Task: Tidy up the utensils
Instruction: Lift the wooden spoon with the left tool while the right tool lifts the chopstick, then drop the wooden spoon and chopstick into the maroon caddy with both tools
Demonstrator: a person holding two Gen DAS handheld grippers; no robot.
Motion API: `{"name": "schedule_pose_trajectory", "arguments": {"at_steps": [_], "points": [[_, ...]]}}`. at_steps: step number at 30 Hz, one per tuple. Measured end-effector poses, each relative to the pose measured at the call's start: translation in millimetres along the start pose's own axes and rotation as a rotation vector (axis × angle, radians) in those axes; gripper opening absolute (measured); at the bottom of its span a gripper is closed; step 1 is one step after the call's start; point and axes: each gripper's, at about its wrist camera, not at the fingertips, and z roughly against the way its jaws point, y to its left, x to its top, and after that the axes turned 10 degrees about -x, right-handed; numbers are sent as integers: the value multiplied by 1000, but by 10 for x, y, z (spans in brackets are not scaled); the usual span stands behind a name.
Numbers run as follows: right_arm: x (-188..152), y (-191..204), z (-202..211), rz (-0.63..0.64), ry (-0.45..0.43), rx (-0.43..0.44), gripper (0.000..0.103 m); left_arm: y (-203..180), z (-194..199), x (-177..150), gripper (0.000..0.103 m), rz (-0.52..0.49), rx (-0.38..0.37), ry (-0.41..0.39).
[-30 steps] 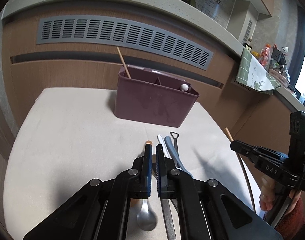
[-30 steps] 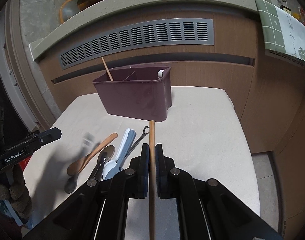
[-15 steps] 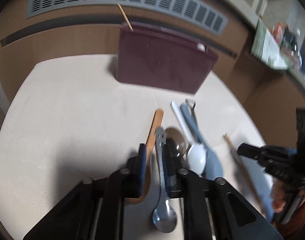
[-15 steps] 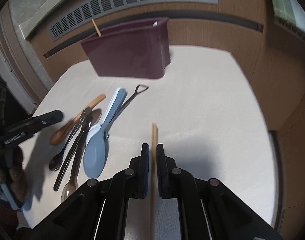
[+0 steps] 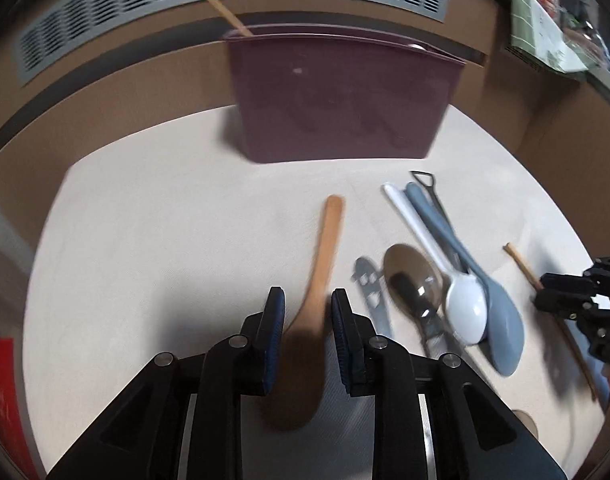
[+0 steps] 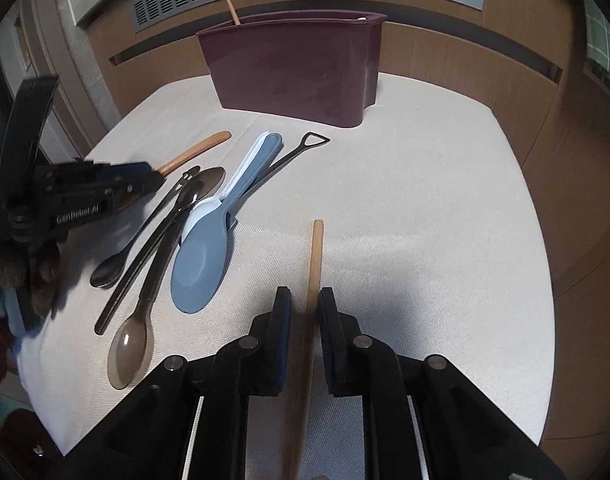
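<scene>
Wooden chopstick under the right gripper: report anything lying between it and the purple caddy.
Nothing visible. Bare tabletop runs from the wooden chopstick, between the opening right gripper, to the purple caddy; the spoons lie off to one side.

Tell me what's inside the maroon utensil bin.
From the maroon bin a wooden stick pokes up at the left end, and something small and white peeks at the right. Its wall hides the rest.

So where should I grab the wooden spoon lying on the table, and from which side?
Grip the wooden spoon on its thin handle just above the bowl, coming down from above with a pad on each long side. It lies flat on the table, handle pointing to the bin, clear of the other spoons. The left gripper already straddles it there, jaws opening, not pressing it.
</scene>
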Motion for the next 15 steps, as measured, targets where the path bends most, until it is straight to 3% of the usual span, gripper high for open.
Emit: {"name": "schedule_pose_trajectory", "arguments": {"at_steps": [5, 8, 10, 15], "points": [[38, -31, -32, -8, -3, -11, 14, 11, -208, 299, 25, -61, -24, 45], [63, -102, -66, -41, -6, 4, 14, 40, -293, 430, 24, -45, -38, 55], [87, -147, -96, -65, -9, 25, 13, 40, -300, 457, 12, -37, -45, 51], [157, -134, -83, -73, -49, -32, 5, 21, 60, 351, 12, 4, -51, -98]]}}
